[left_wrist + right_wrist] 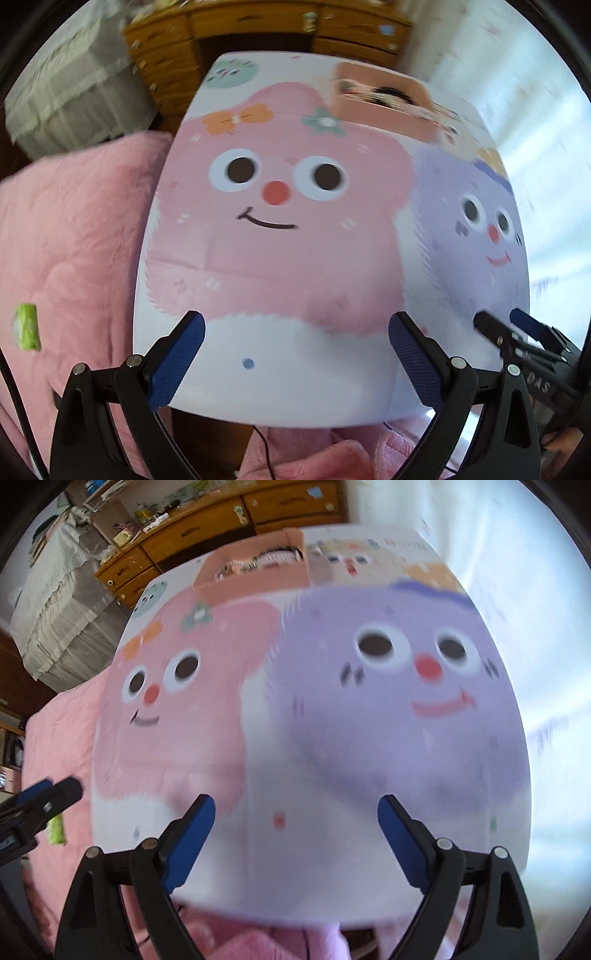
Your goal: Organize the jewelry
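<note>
**Both grippers spread wide over the cartoon tabletop, holding nothing**

The left gripper (295,325) has its two fingers set far apart, with bare table surface showing between them. Nothing is held and nothing touches the pads (186,356), which are blue with a fine dimpled texture, mounted on black, angular plastic arms joined by round metal pins. The right gripper (296,808) stands the same way: fingers well separated, blue pads (192,834) facing one another across an empty gap, gripping nothing. Each gripper shows at the edge of the other's view, and the two sit side by side at the near edge of the table.

The table (295,387) is smooth and glossy, printed with a large pink fuzzy-edged cartoon face (277,192) and a lilac one (399,686), both with round white eyes and red noses. The jewellery box (258,574), a peach-pink rectangular open tray, rests at the far end of the table, well apart from both grippers. Its contents are too blurred to name, apart from dark and pale shapes inside.

A soft, fleecy pink blanket (74,240) lies to the left of the table, with a small bright green object (26,326) on it. Behind stands a wooden drawer unit (221,528) with a warm orange grain.
</note>
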`<action>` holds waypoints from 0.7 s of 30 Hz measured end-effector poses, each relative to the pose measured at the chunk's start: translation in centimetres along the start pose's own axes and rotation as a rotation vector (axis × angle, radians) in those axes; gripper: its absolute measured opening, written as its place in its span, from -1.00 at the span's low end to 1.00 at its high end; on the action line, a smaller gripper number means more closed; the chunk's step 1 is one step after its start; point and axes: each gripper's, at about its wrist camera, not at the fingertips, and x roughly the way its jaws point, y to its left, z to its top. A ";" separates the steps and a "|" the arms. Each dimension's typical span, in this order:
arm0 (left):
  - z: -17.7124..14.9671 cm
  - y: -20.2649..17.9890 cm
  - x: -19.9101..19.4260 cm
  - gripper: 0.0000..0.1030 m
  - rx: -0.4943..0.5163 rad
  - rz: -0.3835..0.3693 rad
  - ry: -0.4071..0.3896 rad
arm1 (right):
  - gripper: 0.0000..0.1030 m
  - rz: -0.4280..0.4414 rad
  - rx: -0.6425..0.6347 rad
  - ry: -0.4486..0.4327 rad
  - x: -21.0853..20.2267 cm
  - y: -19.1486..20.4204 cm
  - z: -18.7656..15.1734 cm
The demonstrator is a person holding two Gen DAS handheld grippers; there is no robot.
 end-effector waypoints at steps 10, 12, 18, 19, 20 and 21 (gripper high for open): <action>-2.6 -7.6 -8.3 0.92 0.136 -0.060 -0.200 | 0.78 0.045 0.055 -0.135 -9.9 -2.9 -3.7; -2.8 -8.5 -9.5 0.92 0.136 -0.029 -0.241 | 0.78 0.073 0.058 -0.173 -11.7 -3.1 -4.0; -4.0 -9.0 -10.2 0.92 0.126 0.035 -0.283 | 0.79 0.058 0.019 -0.273 -13.8 -2.3 -5.1; -4.3 -8.7 -10.1 0.92 0.117 0.029 -0.280 | 0.79 0.057 0.018 -0.282 -13.8 -2.2 -5.2; -4.6 -8.5 -9.9 0.92 0.107 0.025 -0.276 | 0.80 0.058 0.016 -0.288 -13.9 -2.0 -5.5; -4.9 -8.4 -9.7 0.92 0.101 0.026 -0.276 | 0.80 0.060 0.013 -0.293 -13.9 -2.0 -5.8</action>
